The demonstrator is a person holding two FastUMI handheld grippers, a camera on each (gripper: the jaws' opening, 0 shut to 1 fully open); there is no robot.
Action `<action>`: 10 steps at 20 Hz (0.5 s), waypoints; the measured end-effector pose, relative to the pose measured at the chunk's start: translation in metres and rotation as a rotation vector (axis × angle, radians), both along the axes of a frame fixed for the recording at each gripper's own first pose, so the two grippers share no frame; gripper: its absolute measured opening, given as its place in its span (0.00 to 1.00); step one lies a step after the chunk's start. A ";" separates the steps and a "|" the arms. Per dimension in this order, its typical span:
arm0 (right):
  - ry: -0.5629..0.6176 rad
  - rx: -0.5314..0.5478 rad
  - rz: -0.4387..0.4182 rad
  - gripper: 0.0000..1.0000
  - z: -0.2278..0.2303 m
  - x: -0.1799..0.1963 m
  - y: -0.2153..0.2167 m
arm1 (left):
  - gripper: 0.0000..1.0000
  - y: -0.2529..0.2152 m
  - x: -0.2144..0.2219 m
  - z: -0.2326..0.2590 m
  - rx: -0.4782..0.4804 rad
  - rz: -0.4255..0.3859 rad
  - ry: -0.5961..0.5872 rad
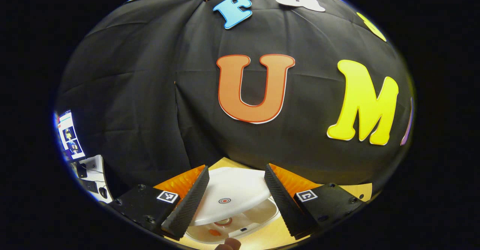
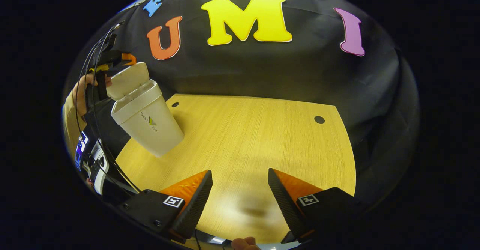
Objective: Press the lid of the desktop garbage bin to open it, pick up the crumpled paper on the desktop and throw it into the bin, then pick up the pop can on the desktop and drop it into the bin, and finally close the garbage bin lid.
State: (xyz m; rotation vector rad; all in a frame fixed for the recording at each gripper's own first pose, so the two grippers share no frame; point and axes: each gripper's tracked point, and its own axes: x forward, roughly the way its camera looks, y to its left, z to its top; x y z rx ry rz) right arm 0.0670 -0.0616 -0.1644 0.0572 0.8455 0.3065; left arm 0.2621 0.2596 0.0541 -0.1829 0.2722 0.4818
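Observation:
The white desktop bin point(image 2: 150, 126) stands at the left of the wooden table point(image 2: 243, 130), with its lid point(image 2: 127, 79) tilted up. A hand holds my left gripper point(image 2: 110, 60) against the top of that lid. In the left gripper view, my left gripper point(image 1: 236, 169) is open right above the lid point(image 1: 232, 190), which carries a small red target mark. Under the lid, the bin's opening point(image 1: 258, 225) shows an orange bit and a reddish round shape; I cannot tell what they are. My right gripper point(image 2: 240, 172) hangs open over bare tabletop with nothing between its fingers.
Two dark holes point(image 2: 319, 119) mark the tabletop near its far edge. Black cables point(image 2: 93, 92) run along the left of the right gripper view. A lit monitor point(image 1: 69, 135) and a keyboard point(image 1: 90, 185) sit beyond the booth's left side.

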 end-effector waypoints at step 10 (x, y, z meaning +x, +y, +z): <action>0.010 0.058 -0.025 0.94 -0.023 0.004 -0.019 | 0.96 0.000 -0.004 -0.006 -0.050 0.016 0.089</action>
